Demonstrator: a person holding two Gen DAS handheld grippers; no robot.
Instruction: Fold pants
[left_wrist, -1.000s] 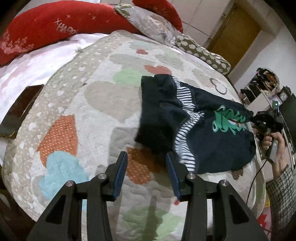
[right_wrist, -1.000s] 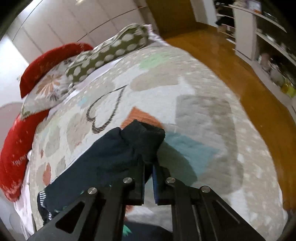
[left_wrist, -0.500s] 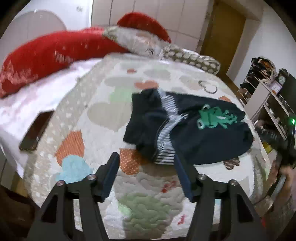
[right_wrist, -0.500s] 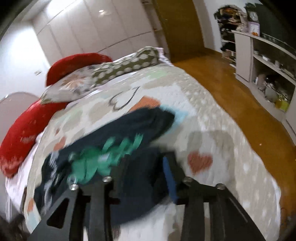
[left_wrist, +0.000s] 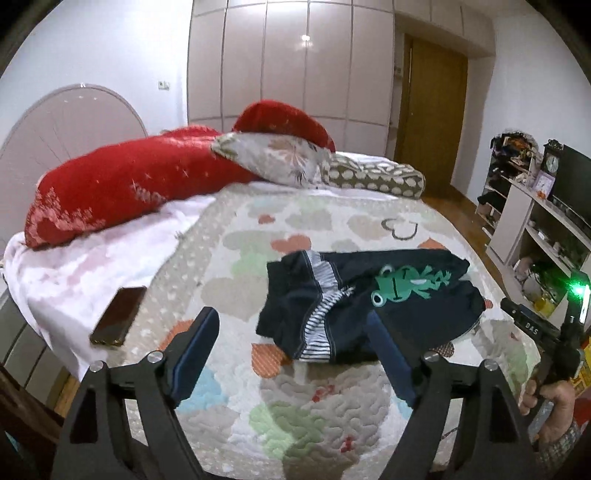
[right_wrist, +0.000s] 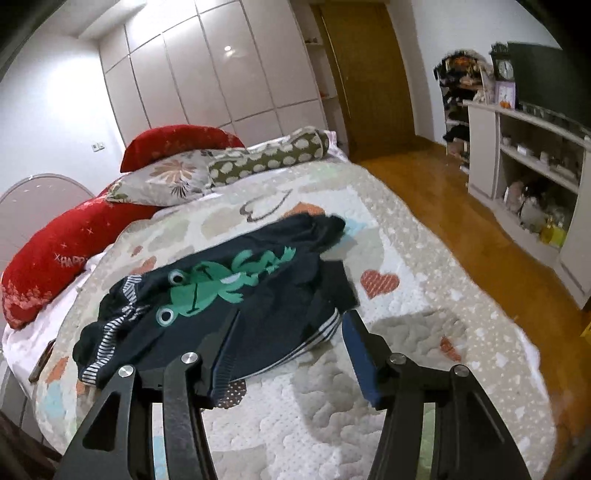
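Dark navy pants (left_wrist: 369, 306) with a green frog print and striped trim lie folded in a loose heap on the heart-patterned quilt (left_wrist: 295, 417). My left gripper (left_wrist: 291, 317) hovers above the near left end of the pants. Its jaws are opening and nothing is between them. In the right wrist view the pants (right_wrist: 221, 284) lie just beyond my right gripper (right_wrist: 291, 317). Its jaws are opening too, and its pads touch no cloth. A hand (left_wrist: 550, 395) holding the right gripper shows at the right edge of the left wrist view.
A dark phone (left_wrist: 118, 315) lies on the white sheet near the bed's left edge. Red pillows (left_wrist: 129, 188), a floral pillow (left_wrist: 273, 158) and a dotted bolster (left_wrist: 373, 177) line the head. Wooden floor (right_wrist: 461, 206) and a shelf unit (right_wrist: 535, 155) lie right of the bed.
Both grippers let go of the pants, widened their jaws and drew back and up from the bed. The pants now lie folded over on the quilt.
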